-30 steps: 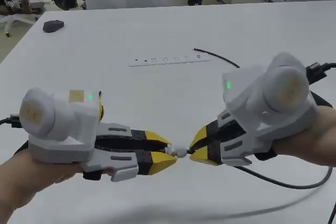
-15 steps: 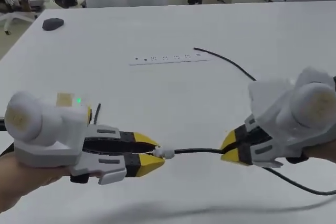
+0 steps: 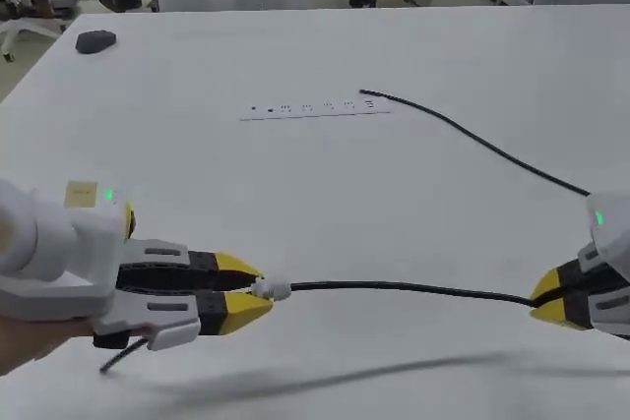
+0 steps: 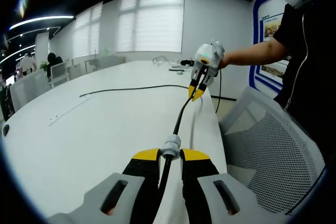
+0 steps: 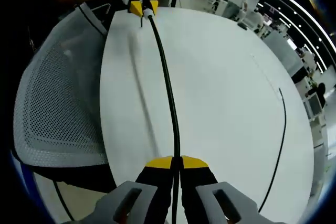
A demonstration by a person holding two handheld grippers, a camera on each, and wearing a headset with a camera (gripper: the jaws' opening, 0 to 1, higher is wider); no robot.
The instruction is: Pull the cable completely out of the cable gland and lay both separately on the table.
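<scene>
Two tools hold the work above the near edge of the bench [image 3: 325, 194]: the left tool [image 3: 258, 291] clamps the cable gland [image 3: 273, 290], and the right tool [image 3: 537, 300] pinches the cable [image 3: 413, 289] stretched between them. Extraction appears unfinished; the next move calls for drawing the tools wider apart until the cable end clears.

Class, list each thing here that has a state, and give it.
Black round cable: stretched between grippers, threaded through the gland.
White plastic cable gland: held off the table, cable inside.
Left gripper: shut on the gland.
Right gripper: shut on the cable.
White power strip: flat on table.
</scene>
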